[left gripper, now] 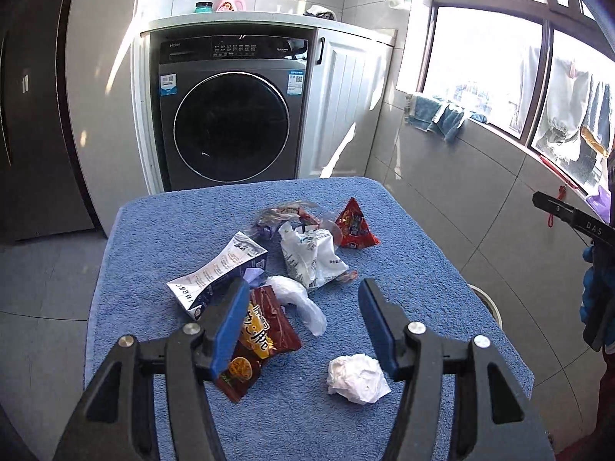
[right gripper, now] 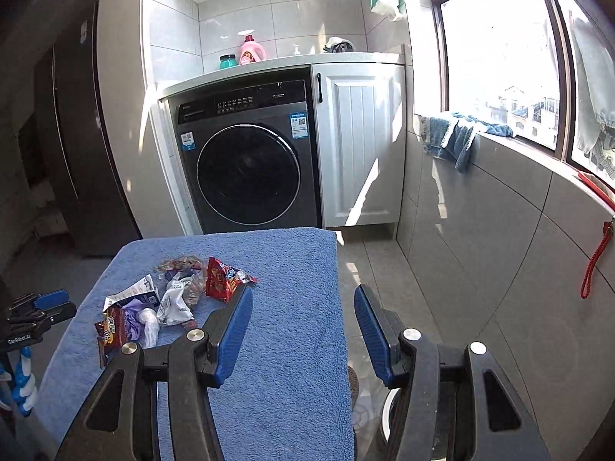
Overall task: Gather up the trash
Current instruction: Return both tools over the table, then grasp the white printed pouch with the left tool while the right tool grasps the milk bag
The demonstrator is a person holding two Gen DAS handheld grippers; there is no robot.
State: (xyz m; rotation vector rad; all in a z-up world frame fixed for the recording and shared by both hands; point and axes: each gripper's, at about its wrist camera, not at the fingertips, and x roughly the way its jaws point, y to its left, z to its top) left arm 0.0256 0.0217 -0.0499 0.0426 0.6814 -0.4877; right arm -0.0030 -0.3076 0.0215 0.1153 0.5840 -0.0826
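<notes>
Covering the small table, a blue towel (left gripper: 161, 230) is the largest thing in reach, and every scrap of trash lies on it, bunched from its centre toward ten o'clock in the left wrist view. The left gripper (left gripper: 303, 322) hovers over the near half with its jaws spread and nothing between them; the right gripper (right gripper: 303, 330) hangs at the towel's three o'clock edge, half over bare floor, jaws likewise apart and empty.

Biggest of the litter is the flattened white carton (left gripper: 217, 271), lying at ten o'clock of the left gripper. Next comes the brown snack bag (left gripper: 265, 330), creased and half hidden behind the left finger, then the crumpled white plastic wrapper (left gripper: 311, 257) at twelve o'clock, the red triangular packet (left gripper: 355, 224) beyond it, and a clear plastic scrap (left gripper: 303, 303) touching the brown bag. Smallest is the balled white tissue (left gripper: 357, 378), alone at five o'clock.

The risks, as I judge them: the pieces overlap, so a pinch may lift one and drag a neighbour off the edge; thin film could slip from the pads; and jaws pressed low could catch the towel's pile and pull the whole cloth.
</notes>
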